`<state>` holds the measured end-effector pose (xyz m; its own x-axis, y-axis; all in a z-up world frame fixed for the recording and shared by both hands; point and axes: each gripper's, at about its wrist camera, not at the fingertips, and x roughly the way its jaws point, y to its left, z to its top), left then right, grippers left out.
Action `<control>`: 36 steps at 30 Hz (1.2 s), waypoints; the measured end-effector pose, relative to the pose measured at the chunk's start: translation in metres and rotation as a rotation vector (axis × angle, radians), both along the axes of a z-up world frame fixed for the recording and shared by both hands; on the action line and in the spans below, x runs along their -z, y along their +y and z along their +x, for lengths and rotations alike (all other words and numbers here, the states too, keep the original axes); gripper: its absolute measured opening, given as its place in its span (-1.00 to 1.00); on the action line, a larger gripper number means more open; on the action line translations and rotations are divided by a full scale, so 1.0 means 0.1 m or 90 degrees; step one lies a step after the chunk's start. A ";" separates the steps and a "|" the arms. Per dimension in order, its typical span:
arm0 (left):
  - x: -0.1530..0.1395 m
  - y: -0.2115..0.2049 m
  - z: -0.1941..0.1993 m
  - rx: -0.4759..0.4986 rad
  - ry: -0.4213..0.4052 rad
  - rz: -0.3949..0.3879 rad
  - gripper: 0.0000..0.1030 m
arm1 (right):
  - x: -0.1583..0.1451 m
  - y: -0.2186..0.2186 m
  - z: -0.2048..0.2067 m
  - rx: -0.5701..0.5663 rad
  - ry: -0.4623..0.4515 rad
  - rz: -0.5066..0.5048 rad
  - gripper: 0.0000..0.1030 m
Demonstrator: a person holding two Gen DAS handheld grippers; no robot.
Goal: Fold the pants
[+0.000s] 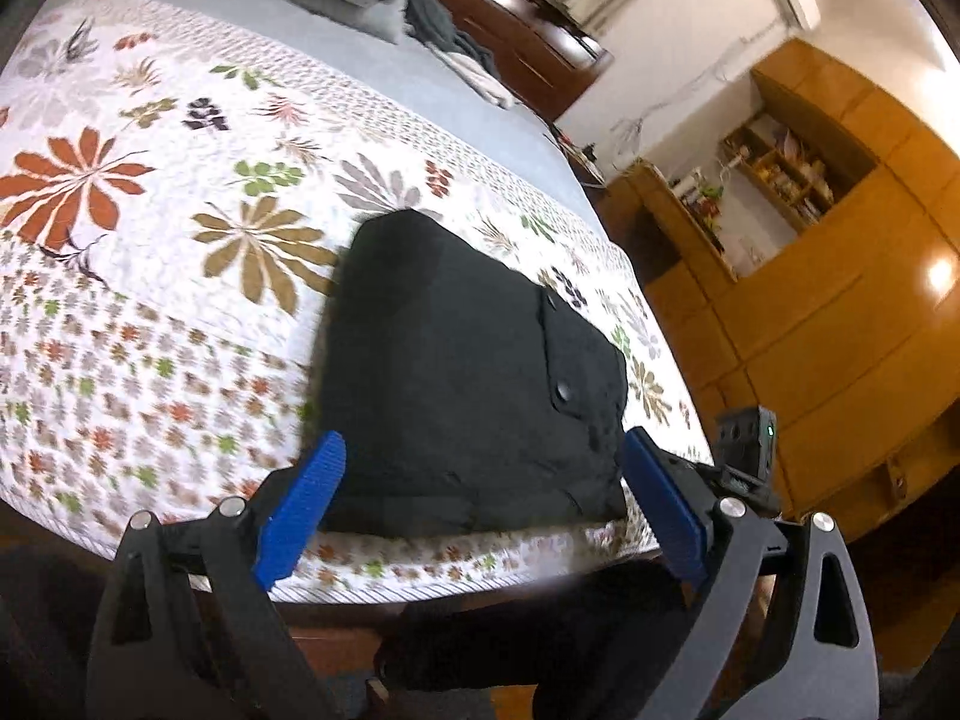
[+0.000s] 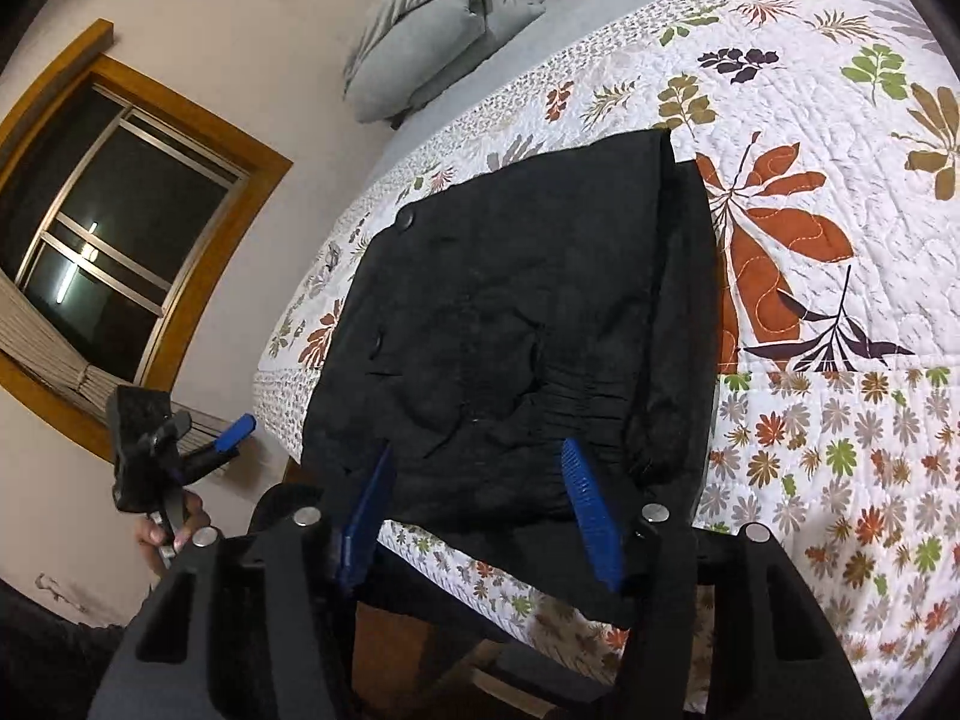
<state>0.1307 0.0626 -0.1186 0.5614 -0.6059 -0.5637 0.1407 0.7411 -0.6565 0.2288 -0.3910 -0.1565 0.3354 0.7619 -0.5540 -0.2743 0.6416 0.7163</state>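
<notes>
The black pants (image 1: 468,378) lie folded into a compact block near the bed's near edge, a buttoned pocket flap on top. They also show in the right wrist view (image 2: 516,324), with the elastic waistband toward me. My left gripper (image 1: 480,456) is open and empty, its blue fingers apart just short of the pants' near edge. My right gripper (image 2: 480,468) is open and empty, its fingers spread over the near edge of the pants. The left gripper also shows in the right wrist view (image 2: 234,429), held off the bed's left side.
A floral quilt (image 1: 150,252) covers the bed. Grey pillows (image 2: 420,36) and loose clothes lie at the head. Wooden cabinets and shelves (image 1: 810,276) stand past the bed's far side. A window (image 2: 114,240) is in the wall by the bed.
</notes>
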 end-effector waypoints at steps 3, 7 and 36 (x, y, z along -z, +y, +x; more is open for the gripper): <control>0.06 0.19 0.22 0.004 0.030 -0.031 0.84 | -0.23 -0.09 0.02 0.017 -0.022 0.025 0.61; 0.34 0.32 0.67 0.036 0.104 -0.090 0.85 | -0.42 -0.26 0.30 0.065 -0.031 0.066 0.61; 1.23 0.15 1.81 0.199 0.263 -0.237 0.91 | 0.67 -0.46 0.76 -0.027 0.258 0.155 0.94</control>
<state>0.3113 0.0773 -0.2416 0.1079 -0.9032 -0.4153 -0.0063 0.4172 -0.9088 0.3051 -0.4373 -0.2235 0.0950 0.8943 -0.4374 0.0359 0.4360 0.8992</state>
